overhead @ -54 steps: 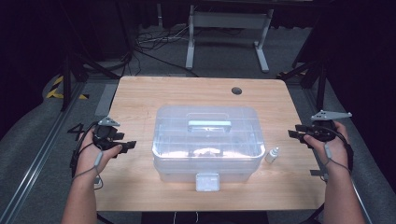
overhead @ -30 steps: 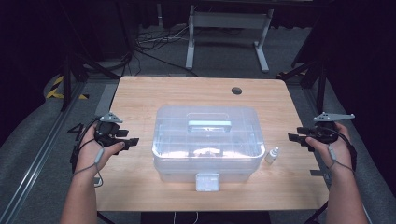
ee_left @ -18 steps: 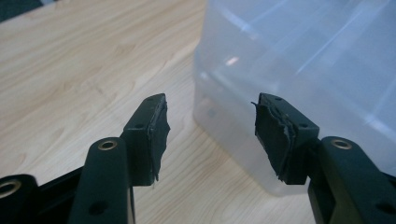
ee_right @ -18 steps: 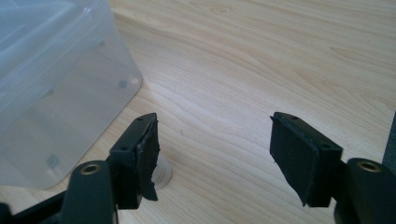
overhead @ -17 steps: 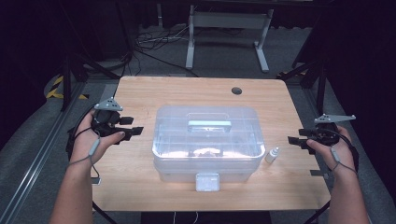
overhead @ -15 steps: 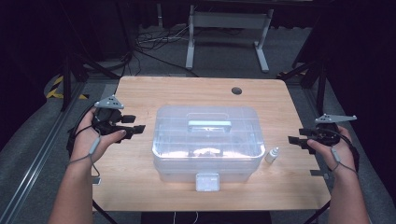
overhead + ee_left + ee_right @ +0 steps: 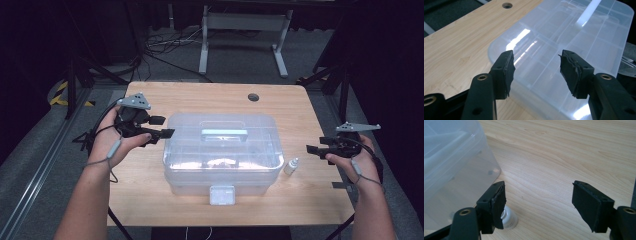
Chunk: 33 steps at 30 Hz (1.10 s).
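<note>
A clear rectangular plastic storage box with a pale handle on its lid point(image 7: 222, 150) sits at the middle of the light wooden counter point(image 7: 200, 97). The left claw point(image 7: 162, 127) hovers just beside the box's left end, jaws apart, with the lid's corner between them in the left gripper view. The right claw point(image 7: 314, 146) hangs over the counter's right edge, jaws wide apart, near a small white bottle point(image 7: 291, 166) standing just right of the box.
</note>
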### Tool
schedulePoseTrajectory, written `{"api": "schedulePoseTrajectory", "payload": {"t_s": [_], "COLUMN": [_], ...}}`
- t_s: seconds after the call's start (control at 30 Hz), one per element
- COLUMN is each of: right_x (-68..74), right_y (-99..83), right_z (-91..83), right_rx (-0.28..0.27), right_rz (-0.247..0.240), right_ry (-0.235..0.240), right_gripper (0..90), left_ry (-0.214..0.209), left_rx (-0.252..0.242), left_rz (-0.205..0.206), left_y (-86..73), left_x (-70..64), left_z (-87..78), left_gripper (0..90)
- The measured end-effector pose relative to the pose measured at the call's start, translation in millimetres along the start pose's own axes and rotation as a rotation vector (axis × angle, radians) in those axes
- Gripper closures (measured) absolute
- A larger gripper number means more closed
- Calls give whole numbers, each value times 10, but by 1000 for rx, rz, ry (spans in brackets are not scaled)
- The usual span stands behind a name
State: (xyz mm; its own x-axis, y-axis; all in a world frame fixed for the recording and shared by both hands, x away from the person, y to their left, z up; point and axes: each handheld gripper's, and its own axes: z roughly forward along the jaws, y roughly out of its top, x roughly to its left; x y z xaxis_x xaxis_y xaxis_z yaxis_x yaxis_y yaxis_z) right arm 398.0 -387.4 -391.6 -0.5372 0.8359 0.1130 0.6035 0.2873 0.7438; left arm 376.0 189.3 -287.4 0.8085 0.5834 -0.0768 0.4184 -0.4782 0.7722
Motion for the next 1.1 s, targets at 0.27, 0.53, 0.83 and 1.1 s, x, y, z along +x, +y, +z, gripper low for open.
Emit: {"api": "schedulePoseTrajectory", "payload": {"t_s": [0.27,0.53,0.83,1.1], "right_x": [4,46,88,93], "right_y": [-5,14,50,57], "right_z": [-16,-19,-62,-71], "right_rx": [-12,-48,-53,-64], "right_rz": [-25,-52,-56,-37], "right_ry": [93,99,91,111], "right_gripper": [516,520,494,497], "left_ry": [-69,-116,-123,-124], "left_rx": [-25,-31,-10,7], "left_rz": [48,96,122,158], "left_y": [161,260,340,375], "left_x": [-167,-302,-359,-369], "left_z": [154,298,535,707], "left_gripper": [437,417,387,404]}}
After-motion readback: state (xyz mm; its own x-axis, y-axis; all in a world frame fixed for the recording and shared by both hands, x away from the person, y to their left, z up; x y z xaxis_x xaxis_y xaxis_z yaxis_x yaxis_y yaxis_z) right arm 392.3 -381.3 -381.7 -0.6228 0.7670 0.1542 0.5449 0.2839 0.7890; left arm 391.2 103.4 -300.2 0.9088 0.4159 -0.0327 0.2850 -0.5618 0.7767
